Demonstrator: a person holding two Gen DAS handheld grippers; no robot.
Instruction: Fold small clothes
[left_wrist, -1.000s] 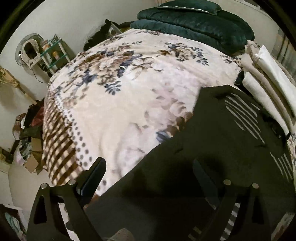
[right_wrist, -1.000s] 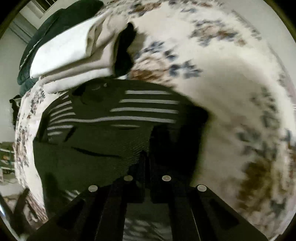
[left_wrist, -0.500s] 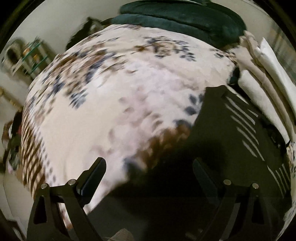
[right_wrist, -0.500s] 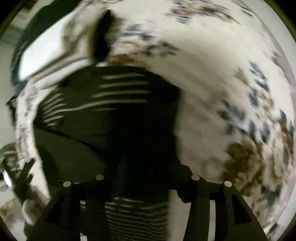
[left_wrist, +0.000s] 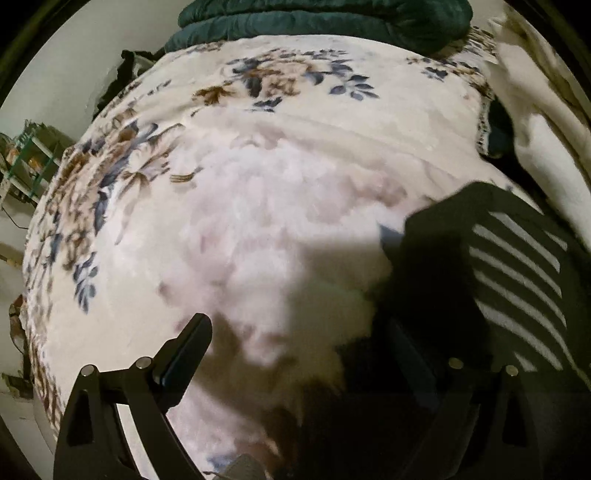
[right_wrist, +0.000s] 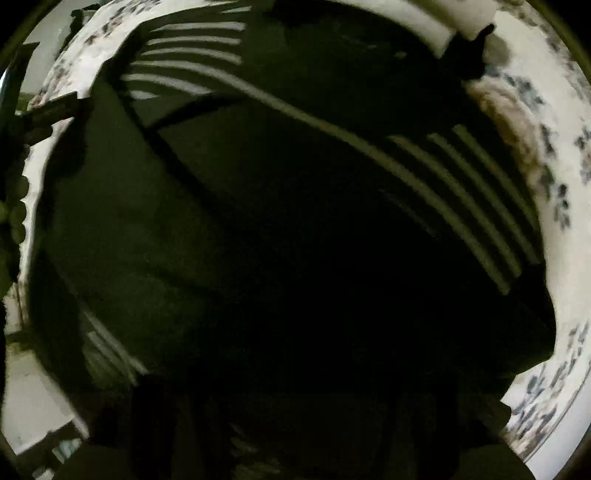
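A dark garment with white stripes (left_wrist: 491, 280) lies on a floral blanket (left_wrist: 258, 184) on the bed, at the right of the left wrist view. My left gripper (left_wrist: 299, 354) is open, its left finger over the blanket and its right finger over the garment's edge, holding nothing. In the right wrist view the garment (right_wrist: 295, 203) fills almost the whole frame, very close and dark. The right gripper's fingers are lost in the dark at the bottom of that view.
Folded dark green bedding (left_wrist: 332, 18) lies at the head of the bed. A stack of folded cream cloth (left_wrist: 546, 122) sits at the right edge. A small shelf (left_wrist: 26, 155) stands by the wall on the left.
The left gripper has moved forward and left, off most of the garment and over the blanket. The right gripper opened from shut, then moved close over the garment.
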